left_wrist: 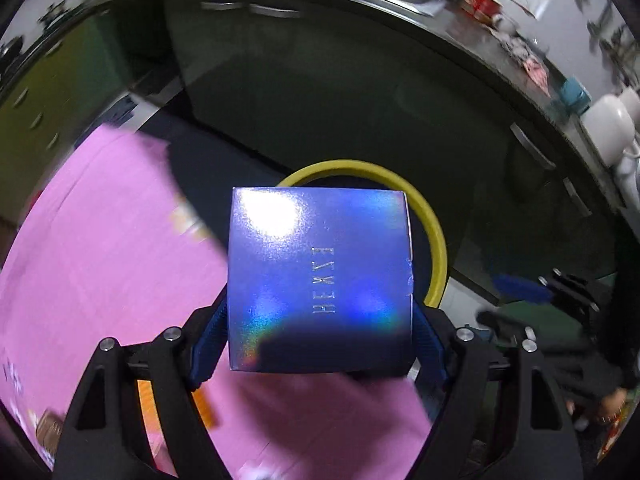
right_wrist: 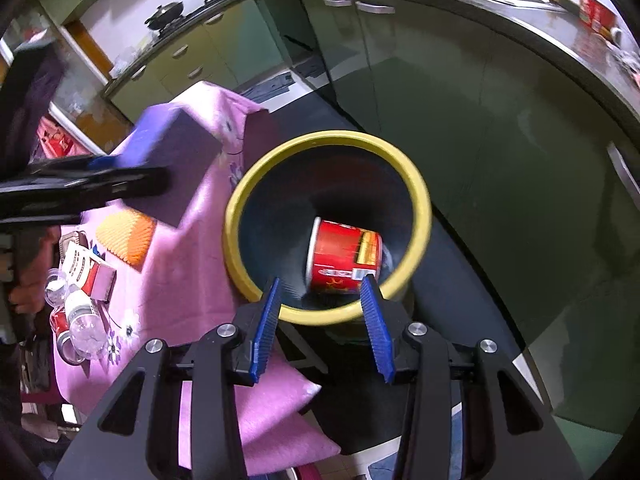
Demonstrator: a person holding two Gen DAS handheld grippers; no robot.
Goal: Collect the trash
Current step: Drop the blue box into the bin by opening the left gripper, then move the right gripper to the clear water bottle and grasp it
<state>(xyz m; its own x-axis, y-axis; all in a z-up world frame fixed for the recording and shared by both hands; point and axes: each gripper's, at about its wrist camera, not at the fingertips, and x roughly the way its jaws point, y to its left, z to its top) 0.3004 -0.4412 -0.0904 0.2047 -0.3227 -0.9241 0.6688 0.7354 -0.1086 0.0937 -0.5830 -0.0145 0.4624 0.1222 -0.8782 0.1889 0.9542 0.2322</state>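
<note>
My left gripper [left_wrist: 320, 320] is shut on a shiny blue box [left_wrist: 320, 280] and holds it above the pink table edge, just short of the yellow-rimmed bin [left_wrist: 436, 240]. In the right wrist view the same blue box [right_wrist: 176, 152] hangs in the left gripper [right_wrist: 120, 178] to the left of the bin [right_wrist: 420, 200]. My right gripper [right_wrist: 322, 280] is open and empty just above the bin's near rim. A red paper cup [right_wrist: 344, 256] lies on its side inside the bin.
The pink tablecloth [right_wrist: 192, 272] carries an orange foam net [right_wrist: 126, 238], a small carton [right_wrist: 88, 270], crushed clear bottles [right_wrist: 84, 320] and a red can [right_wrist: 60, 326]. Green cabinets [right_wrist: 460, 100] and a steel counter [right_wrist: 560, 24] stand behind the bin.
</note>
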